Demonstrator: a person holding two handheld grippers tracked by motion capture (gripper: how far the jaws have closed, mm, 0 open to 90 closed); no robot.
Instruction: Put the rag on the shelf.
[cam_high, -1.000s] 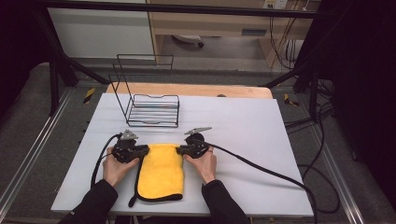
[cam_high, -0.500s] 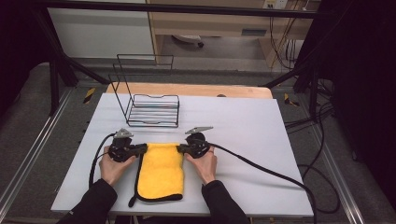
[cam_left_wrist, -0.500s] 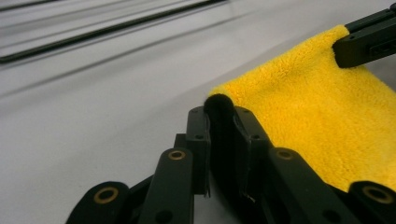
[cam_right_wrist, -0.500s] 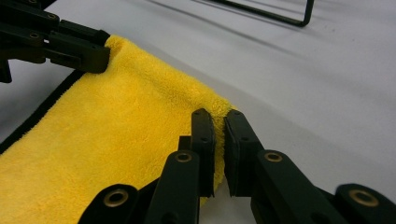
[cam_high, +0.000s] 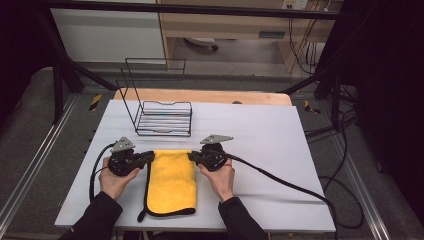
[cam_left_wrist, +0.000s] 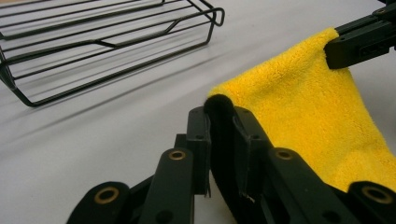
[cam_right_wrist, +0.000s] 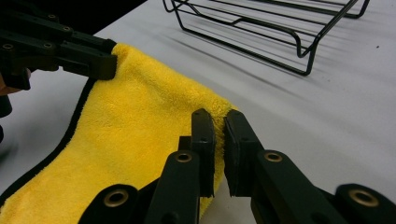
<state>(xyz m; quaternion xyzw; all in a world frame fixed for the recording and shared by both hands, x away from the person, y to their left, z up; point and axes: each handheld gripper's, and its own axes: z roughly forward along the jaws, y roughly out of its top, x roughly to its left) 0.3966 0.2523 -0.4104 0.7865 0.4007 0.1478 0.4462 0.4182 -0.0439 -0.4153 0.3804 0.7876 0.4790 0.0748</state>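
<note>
A yellow cloth (cam_high: 172, 182) with a black hem lies flat on the white table (cam_high: 265, 135), near its front edge. My left gripper (cam_high: 150, 157) is shut on the cloth's far left corner. In the left gripper view the black hem is pinched between the jaws of the left gripper (cam_left_wrist: 219, 116), and the cloth (cam_left_wrist: 303, 102) stretches away to the right gripper (cam_left_wrist: 348, 44). My right gripper (cam_high: 192, 157) is shut on the far right corner. In the right gripper view the jaws of the right gripper (cam_right_wrist: 217, 126) clamp the cloth (cam_right_wrist: 130, 121), and the left gripper (cam_right_wrist: 98, 60) is across from them.
A black wire rack (cam_high: 162, 117) stands on the table just beyond the cloth, close to both grippers, with its tall back toward the far edge. A black cable (cam_high: 280, 177) trails from the right gripper to the right. Bare table lies right of the cloth.
The left gripper has shifted slightly left and the right gripper slightly right, drawing the cloth's far edge tauter between them. The cloth stays on the table.
</note>
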